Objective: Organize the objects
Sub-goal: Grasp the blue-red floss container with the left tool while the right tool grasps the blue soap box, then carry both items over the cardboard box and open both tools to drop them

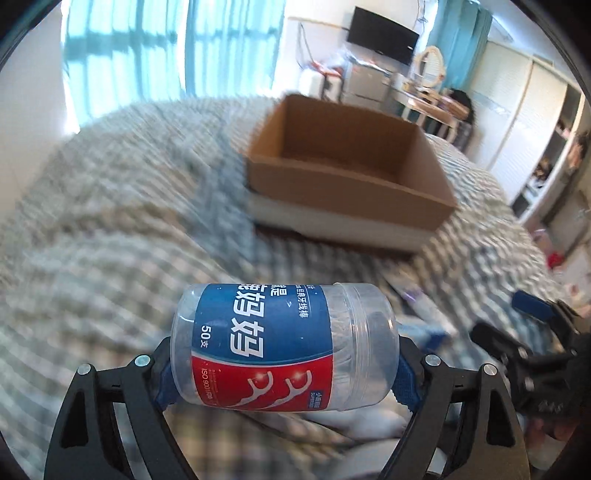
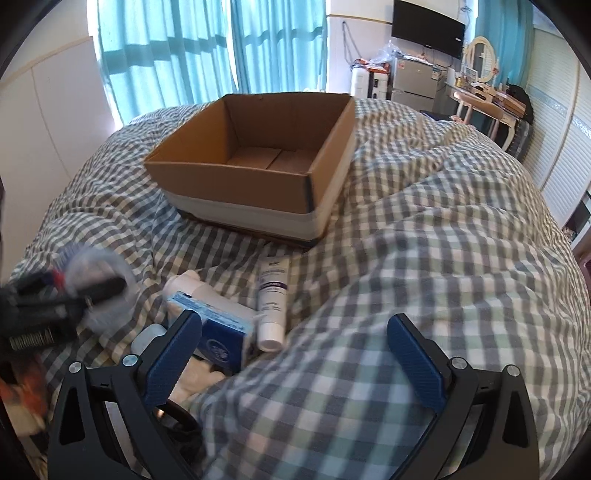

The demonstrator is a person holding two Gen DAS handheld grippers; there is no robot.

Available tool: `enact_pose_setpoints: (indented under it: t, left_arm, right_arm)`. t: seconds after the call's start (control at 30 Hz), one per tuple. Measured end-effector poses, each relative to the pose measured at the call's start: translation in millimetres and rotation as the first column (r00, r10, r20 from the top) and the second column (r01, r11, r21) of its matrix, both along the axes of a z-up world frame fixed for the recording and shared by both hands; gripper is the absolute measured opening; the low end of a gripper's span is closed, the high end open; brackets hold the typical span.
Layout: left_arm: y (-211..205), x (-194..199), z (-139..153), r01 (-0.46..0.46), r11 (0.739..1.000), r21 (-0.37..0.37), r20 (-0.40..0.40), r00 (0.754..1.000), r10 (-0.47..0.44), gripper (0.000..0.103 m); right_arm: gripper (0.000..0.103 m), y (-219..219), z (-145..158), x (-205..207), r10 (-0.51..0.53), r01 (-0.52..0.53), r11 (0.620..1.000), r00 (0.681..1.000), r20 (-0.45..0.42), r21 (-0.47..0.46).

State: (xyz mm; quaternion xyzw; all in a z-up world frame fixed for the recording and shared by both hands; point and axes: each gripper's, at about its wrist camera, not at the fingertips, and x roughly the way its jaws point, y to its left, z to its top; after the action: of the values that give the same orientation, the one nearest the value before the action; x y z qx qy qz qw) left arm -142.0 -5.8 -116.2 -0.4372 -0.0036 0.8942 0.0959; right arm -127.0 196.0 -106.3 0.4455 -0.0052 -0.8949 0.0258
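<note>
One floss-pick jar (image 1: 284,347) clamped sideways between left gripper (image 1: 284,373) fingers, one empty cardboard box (image 2: 258,158) on bed (image 2: 424,258), one tube (image 2: 272,299), one blue carton (image 2: 221,332) half hidden, right gripper (image 2: 295,365) fingers spread, holding nothing.

I am working in a home bedroom; a checked duvet (image 2: 424,258) covers the bed. Teal curtains (image 2: 166,55), a wall television (image 2: 428,27) and a dressing mirror (image 2: 480,59) confirm it.
</note>
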Motion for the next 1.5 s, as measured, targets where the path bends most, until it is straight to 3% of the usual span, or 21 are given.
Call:
enact_pose_setpoints:
  t: [0.1,0.23,0.5,0.53,0.6,0.7,0.93,1.13,1.5]
  left_arm:
    - [-8,-9,2,-0.047,0.996,-0.075,-0.04,0.998,0.045,0.089]
    - [-15,-16,-5,-0.066,0.99,-0.121,-0.054,0.997,0.06,0.089]
    - [-23,-20,-16,-0.052,0.992,-0.116,-0.051,0.998,0.046,0.089]
    - [-22,-20,-17,-0.049,0.992,-0.116,-0.049,0.998,0.043,0.089]
    - [-21,-19,-19,-0.049,0.992,-0.118,-0.047,0.998,0.043,0.089]
    - [-21,-16,-20,-0.049,0.992,-0.118,-0.057,0.997,0.043,0.089]
    - [-14,-6,-18,-0.057,0.988,-0.144,-0.084,0.995,0.046,0.089]
    - [-21,4,-6,-0.104,0.989,-0.108,-0.101,0.991,0.093,0.089]
    - [-14,8,45,-0.106,0.991,-0.084,-0.19,0.978,0.088,0.089]
  right_arm:
    - [0.101,-20,-6,-10,0.033,-0.033,0.999,0.999,0.036,-0.004]
    - [0.101,-44,-21,-22,0.065,-0.065,0.998,0.995,0.07,0.004]
    - [0.094,-57,-53,-39,0.044,-0.052,0.998,0.984,0.174,0.039]
    - [0.092,-59,-54,-39,0.053,-0.062,0.997,0.983,0.176,0.042]
    - [0.075,-62,-56,-37,0.071,-0.076,0.997,0.98,0.184,0.02]
    - [0.071,-64,-54,-32,0.073,-0.081,0.996,0.982,0.175,0.04]
    - [0.067,-59,-35,-15,0.085,-0.086,0.996,0.99,0.116,0.002]
    - [0.067,-57,-3,1,0.103,-0.104,0.995,0.994,0.031,0.002]
    - [0.067,-51,65,3,0.129,-0.127,0.992,0.983,-0.128,0.018]
